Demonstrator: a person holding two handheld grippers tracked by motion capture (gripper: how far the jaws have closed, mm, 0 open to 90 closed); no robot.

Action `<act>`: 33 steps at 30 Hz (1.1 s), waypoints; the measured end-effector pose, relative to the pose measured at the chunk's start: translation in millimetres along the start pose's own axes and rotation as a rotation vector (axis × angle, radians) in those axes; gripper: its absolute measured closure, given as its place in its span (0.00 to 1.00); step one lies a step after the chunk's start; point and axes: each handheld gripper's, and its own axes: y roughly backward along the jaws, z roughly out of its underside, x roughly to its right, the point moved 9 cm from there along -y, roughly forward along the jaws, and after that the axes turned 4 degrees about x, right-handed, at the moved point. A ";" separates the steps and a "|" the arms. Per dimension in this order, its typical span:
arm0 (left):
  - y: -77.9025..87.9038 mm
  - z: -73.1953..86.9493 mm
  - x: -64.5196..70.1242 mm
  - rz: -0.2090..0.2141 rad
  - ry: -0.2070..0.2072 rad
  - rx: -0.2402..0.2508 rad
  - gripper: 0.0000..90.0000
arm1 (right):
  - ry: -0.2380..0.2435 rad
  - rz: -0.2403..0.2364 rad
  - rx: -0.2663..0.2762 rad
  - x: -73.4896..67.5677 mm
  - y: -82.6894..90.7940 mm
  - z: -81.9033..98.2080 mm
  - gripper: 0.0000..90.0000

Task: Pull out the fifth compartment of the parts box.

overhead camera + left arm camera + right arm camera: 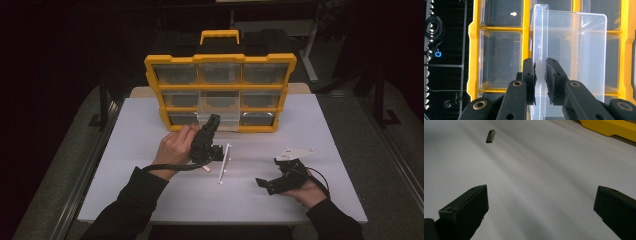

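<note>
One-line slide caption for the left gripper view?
Left tongs shut on a clear drawer's wall, before the yellow organizer.

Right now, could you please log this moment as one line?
left tool: shut on clear drawer wall | right tool: open, over table | organizer: upright

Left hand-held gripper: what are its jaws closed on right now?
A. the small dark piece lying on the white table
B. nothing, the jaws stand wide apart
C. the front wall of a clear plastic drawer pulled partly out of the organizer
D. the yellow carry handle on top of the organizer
C: in the left gripper view the left hand-held gripper pinches the thin clear drawer wall, in front of the yellow organizer.
</note>
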 end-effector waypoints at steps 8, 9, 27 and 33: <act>8.9 1.3 2.5 -0.022 0.006 0.015 0.63 | -0.002 -0.006 -0.003 -1.1 -4.0 -1.2 0.00; 10.4 1.8 3.5 -0.015 0.007 0.013 0.61 | -0.002 -0.008 -0.007 -0.8 -5.2 -0.6 0.00; 34.9 20.7 23.6 0.000 0.046 -0.009 0.37 | 0.019 -0.009 -0.005 -2.1 -7.1 -3.2 0.00; 39.1 27.2 32.2 0.012 0.042 -0.015 0.35 | 0.019 -0.006 -0.006 -1.7 -6.9 -3.7 0.00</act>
